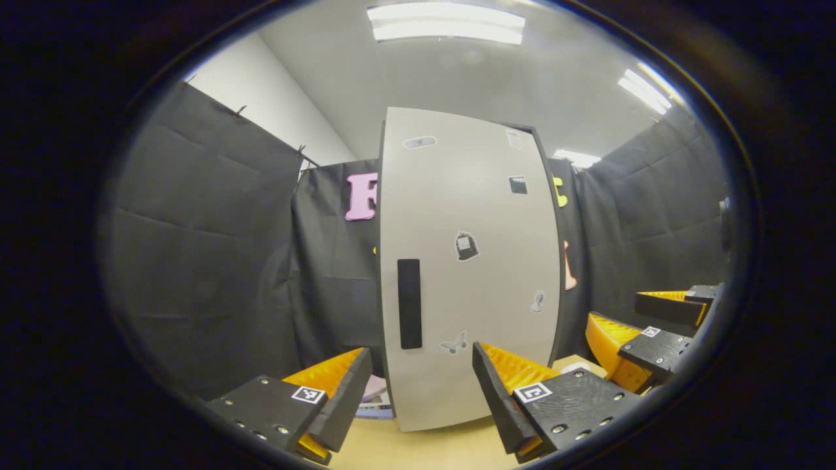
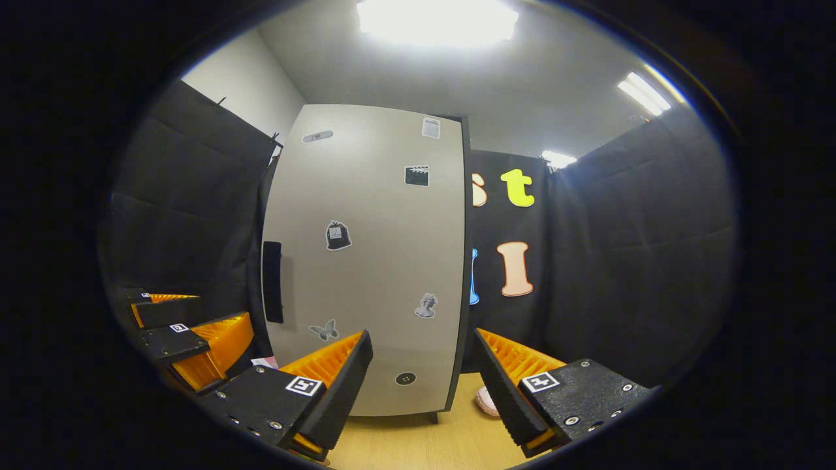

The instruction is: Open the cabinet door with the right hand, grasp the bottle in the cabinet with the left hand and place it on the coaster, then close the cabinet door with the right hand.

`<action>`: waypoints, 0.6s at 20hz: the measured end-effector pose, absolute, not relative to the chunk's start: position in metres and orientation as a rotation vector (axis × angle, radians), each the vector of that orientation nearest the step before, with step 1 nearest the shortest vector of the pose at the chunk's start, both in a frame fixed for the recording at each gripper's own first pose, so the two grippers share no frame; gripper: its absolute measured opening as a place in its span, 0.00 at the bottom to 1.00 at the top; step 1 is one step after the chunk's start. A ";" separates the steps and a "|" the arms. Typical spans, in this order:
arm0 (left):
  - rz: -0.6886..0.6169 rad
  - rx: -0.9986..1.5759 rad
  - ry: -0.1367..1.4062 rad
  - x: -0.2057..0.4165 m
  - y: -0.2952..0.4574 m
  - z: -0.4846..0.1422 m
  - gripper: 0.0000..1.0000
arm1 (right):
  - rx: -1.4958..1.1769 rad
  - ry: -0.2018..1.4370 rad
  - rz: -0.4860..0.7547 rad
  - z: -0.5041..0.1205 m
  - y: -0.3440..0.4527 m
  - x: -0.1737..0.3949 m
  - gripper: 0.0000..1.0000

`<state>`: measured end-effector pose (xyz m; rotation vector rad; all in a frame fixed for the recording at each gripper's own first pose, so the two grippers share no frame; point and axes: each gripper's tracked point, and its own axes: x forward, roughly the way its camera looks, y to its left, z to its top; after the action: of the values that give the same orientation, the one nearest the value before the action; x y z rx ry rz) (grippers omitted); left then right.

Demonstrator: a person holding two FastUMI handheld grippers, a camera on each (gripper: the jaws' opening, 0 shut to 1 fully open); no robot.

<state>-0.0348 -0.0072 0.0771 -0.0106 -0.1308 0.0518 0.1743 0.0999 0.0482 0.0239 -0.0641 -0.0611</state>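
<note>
In the left gripper view, your left gripper [image 1: 421,398] hangs with its fingers spread wide and nothing between them, low over the light wooden table [image 1: 418,450]. Straight ahead stands the cabinet [image 1: 467,261], its pale door shut, with the dark vertical handle [image 1: 409,303] near the door's left edge. Small stickers dot the door: a butterfly [image 1: 454,343], a bag shape, a clapperboard; none carries writing you can read. Far right, your right gripper [image 1: 643,329] comes into frame, also spread wide. A pale round edge [image 1: 575,367] peeks from behind your right finger; you cannot tell whether it is the coaster.

In the right gripper view, your right gripper [image 2: 424,385] is wide and empty, facing the same closed door [image 2: 366,261]. The handle [image 2: 272,282] sits left of it, well apart. A pinkish object [image 2: 486,400] lies on the table by the cabinet's right foot. Your left gripper [image 2: 189,326] sits at the far left.
</note>
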 end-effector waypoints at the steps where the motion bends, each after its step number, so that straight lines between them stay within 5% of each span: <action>1: 0.057 -0.011 -0.132 -0.034 -0.006 0.077 0.91 | 0.021 -0.056 -0.060 0.047 0.100 0.175 0.91; 12: 0.046 -0.003 -0.124 -0.019 -0.011 0.076 0.91 | 0.019 -0.044 -0.040 0.043 0.100 0.185 0.95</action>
<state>-0.0193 -0.0109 0.0764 -0.0034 -0.1237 0.0463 0.1849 0.0996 0.0430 0.0186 -0.0437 -0.0405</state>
